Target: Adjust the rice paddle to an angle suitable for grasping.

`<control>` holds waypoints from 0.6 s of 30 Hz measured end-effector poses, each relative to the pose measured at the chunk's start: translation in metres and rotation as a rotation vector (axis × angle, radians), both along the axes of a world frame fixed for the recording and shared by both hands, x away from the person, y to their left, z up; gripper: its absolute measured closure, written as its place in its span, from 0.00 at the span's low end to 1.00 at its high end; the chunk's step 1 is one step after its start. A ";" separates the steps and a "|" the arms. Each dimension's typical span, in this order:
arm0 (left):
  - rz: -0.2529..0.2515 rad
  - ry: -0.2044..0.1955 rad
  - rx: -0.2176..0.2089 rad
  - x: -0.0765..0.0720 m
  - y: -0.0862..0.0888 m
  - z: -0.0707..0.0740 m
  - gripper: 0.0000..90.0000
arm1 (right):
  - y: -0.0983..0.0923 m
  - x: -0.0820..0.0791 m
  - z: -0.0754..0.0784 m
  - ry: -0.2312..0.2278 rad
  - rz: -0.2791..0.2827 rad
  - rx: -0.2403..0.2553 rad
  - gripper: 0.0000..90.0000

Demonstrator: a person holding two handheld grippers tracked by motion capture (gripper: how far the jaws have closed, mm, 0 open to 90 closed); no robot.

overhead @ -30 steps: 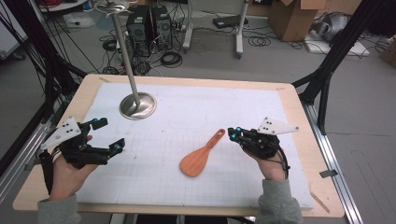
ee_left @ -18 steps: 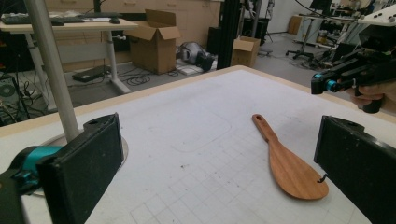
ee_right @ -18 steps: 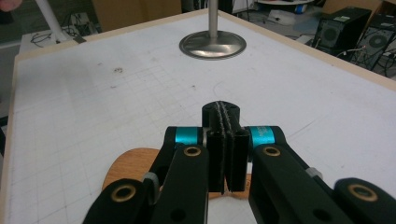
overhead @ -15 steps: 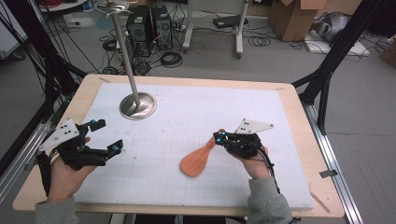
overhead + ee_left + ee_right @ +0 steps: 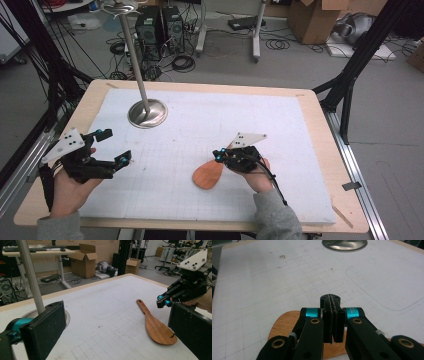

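Wooden spatula (image 5: 209,174) lies flat on the white gridded mat (image 5: 200,125) in the high view, right of centre near the person's edge, broad blade toward the person. Right gripper (image 5: 219,156) sits directly over the handle end, pointing left, hand curled under it from the lower right, grey sleeve at the table edge; jaws pressed together. Whether it touches the wood can't be told from here. Left gripper (image 5: 114,147) is well apart at the left edge of the mat, hand palm-up under it, jaws spread with nothing between. Metal stand base (image 5: 147,113) with its pole sits at the back left.

Left gripper view: own two black jaws stand wide at both bottom corners, empty. Spatula (image 5: 155,323) lies ahead on the mat, handle pointing away. Right gripper (image 5: 162,301) hangs just right of the handle, tips closed, white plate on top. Stand pole (image 5: 30,275) at left.

Right gripper view: black pads (image 5: 333,317) meet with no gap, tips low over the wood. Spatula blade (image 5: 284,325) shows beneath and left of the linkage. Stand base (image 5: 344,244) at top.

No readable writing or labels anywhere.
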State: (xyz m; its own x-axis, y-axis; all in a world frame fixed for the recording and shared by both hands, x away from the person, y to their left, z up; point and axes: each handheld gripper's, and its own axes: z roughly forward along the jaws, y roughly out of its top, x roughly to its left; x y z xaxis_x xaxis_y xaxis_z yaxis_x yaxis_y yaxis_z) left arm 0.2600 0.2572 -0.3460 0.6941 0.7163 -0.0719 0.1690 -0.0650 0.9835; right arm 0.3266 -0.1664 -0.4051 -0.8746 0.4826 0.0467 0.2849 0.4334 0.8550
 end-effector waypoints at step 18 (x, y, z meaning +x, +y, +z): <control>0.020 0.006 0.007 -0.006 0.007 -0.002 0.02 | 0.039 0.005 -0.021 0.039 0.098 -0.089 0.99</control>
